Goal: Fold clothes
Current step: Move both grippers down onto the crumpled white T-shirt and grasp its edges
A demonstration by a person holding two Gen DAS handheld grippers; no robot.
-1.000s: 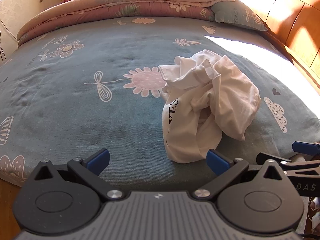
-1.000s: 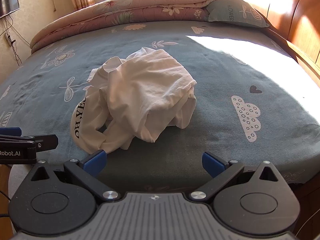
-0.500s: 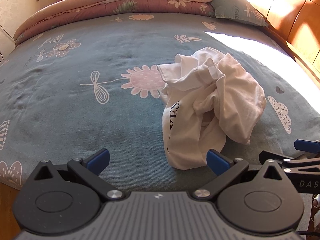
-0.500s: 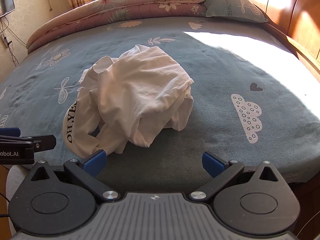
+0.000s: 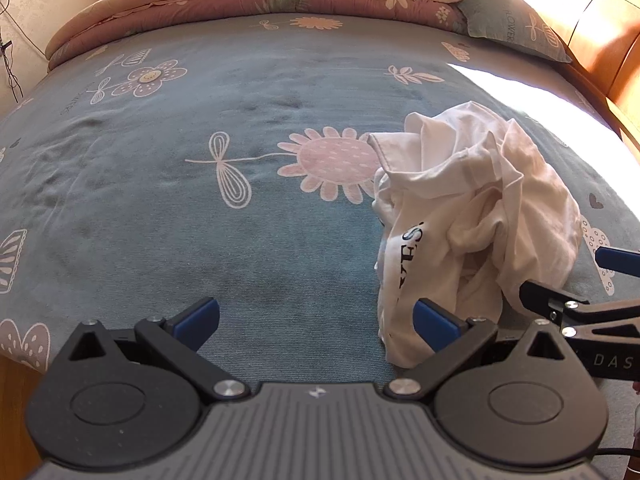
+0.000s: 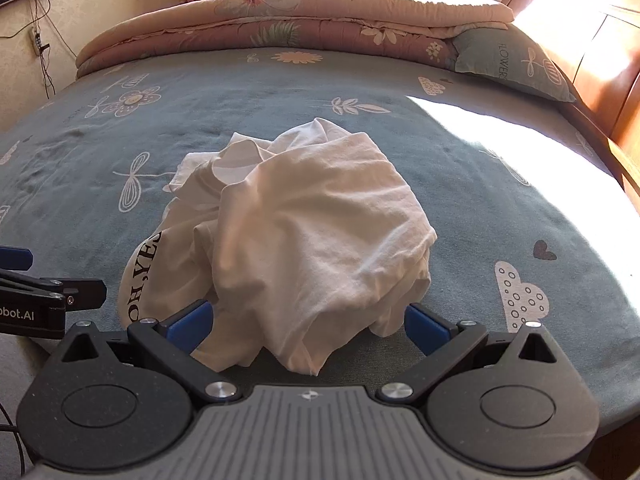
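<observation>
Clearly, the right gripper (image 6: 306,326) is the nearer one to the crumpled white shirt (image 6: 304,240).

Seen from the right wrist, the heap lies straight ahead on the blue bedspread (image 6: 480,184), its near hem dipping between the wide-spread blue pads (image 6: 426,328), which hold nothing; whether they brush the cloth I cannot tell. For the left gripper (image 5: 316,326) the shirt (image 5: 472,216) sits off to the right, running away from the camera, its near end just at that claw's right pad. Its jaws are also spread wide and empty. Folding is not yet begun.
</observation>
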